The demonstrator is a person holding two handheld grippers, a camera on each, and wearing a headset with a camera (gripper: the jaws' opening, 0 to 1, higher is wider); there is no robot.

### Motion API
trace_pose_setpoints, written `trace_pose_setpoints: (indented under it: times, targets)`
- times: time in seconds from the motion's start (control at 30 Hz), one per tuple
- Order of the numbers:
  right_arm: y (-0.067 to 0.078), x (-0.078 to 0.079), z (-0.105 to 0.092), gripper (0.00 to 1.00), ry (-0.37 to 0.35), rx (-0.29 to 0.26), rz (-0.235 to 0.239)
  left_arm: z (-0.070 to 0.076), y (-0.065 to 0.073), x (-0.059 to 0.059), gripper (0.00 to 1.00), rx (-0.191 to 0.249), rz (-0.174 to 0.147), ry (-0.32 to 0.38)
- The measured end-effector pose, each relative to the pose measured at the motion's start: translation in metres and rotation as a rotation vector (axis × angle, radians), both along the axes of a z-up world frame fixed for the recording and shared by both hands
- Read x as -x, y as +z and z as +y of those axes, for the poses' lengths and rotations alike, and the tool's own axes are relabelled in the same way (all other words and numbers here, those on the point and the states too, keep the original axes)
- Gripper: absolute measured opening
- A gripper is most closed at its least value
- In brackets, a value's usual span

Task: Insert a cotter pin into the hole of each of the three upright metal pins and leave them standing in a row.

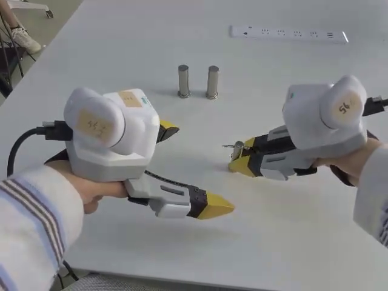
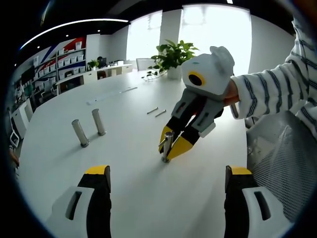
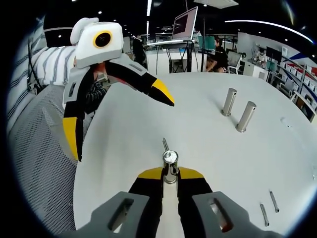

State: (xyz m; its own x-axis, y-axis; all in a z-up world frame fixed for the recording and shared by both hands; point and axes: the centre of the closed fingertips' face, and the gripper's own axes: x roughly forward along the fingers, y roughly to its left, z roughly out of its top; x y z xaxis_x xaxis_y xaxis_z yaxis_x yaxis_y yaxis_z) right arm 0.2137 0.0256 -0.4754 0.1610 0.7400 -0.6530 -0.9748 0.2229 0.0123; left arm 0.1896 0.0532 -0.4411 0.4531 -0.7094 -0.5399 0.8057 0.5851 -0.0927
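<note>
The right gripper [image 3: 171, 174], at the bottom centre of its own view, has its jaws pressed together on one upright metal pin [image 3: 171, 162]. A thin cotter pin [image 3: 165, 145] pokes out near the top of that pin, apparently through its hole.

The main risk I see is that the held pin tips when it is let go. Its base seems to rest on the white table [image 1: 121, 54], but a skewed or abrupt release could knock it flat. The cotter pin looks only lightly seated, so a jolt could also shake it out. The held pin stands well apart from the other two metal pins [image 1: 183, 80] [image 1: 212, 82], which are upright side by side in the upper middle of the head view. Sliding it toward them to form the row could bump one over. Two spare cotter pins [image 3: 268, 207] lie flat at the lower right of the right gripper view and may be awkward to lift.

The left gripper [image 1: 194, 167], in the lower left of the head view, has its jaws spread wide. It holds and touches nothing, and it points toward the held pin from a little way off.
</note>
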Motion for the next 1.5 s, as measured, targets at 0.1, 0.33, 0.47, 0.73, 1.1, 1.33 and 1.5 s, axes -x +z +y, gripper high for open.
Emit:
trace_pose_setpoints:
  times: [0.1,0.33,0.47,0.73,1.1,1.33,1.5]
  targets:
    - [0.000,-0.001,0.001,0.04,-0.004,0.002,-0.009,0.000,0.000,0.000,0.95,0.000,0.001,0.001]
    - [0.007,-0.008,0.009,0.04,-0.009,-0.007,-0.017,0.005,-0.004,-0.002,0.94,-0.020,0.007,0.016]
    - [0.007,-0.019,0.014,0.04,-0.014,-0.010,-0.023,0.007,-0.003,-0.003,0.94,-0.014,0.011,0.025]
    - [0.005,-0.034,0.026,0.04,0.025,0.010,-0.035,0.012,-0.005,-0.005,0.94,-0.019,0.021,0.054]
    - [0.003,-0.042,0.036,0.04,0.034,0.019,-0.042,0.021,-0.006,-0.006,0.94,-0.018,0.027,0.084]
    - [0.001,-0.041,0.038,0.04,0.011,-0.008,-0.019,0.022,-0.005,-0.008,0.94,-0.006,0.030,0.094]
    - [0.002,-0.041,0.037,0.04,0.002,-0.020,-0.002,0.023,-0.004,-0.008,0.94,-0.002,0.033,0.099]
